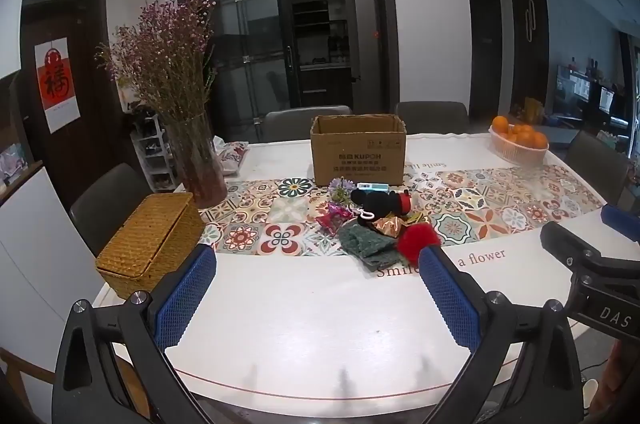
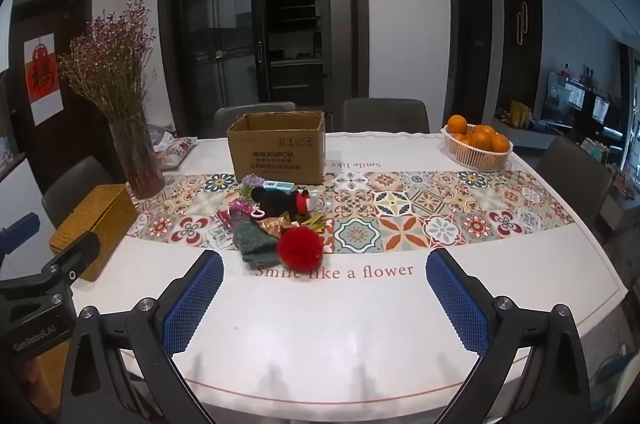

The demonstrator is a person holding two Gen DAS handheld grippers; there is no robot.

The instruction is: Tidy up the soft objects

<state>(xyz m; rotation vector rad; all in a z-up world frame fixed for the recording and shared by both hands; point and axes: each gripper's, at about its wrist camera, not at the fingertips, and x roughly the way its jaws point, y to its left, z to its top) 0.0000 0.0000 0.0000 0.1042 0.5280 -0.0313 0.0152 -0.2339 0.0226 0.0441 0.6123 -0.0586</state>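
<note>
both grippers, your left (image 1: 316,288) and your right (image 2: 324,292), hung over the near edge of the table (image 2: 360,340) with jaws spread wide and nothing between them. the soft things lay in a heap ahead on the patterned runner: a red pompom (image 2: 300,249) nearest, touching a green cloth (image 2: 256,244), with a black plush (image 2: 280,202) behind, just in front of the open box (image 2: 276,148). a closed wicker basket (image 1: 150,244) sat to the left. you looked to be at the start, nothing picked yet. next, i'd judge, you needed to reach forward and close gently on the pompom, then carry it to the box.
</note>
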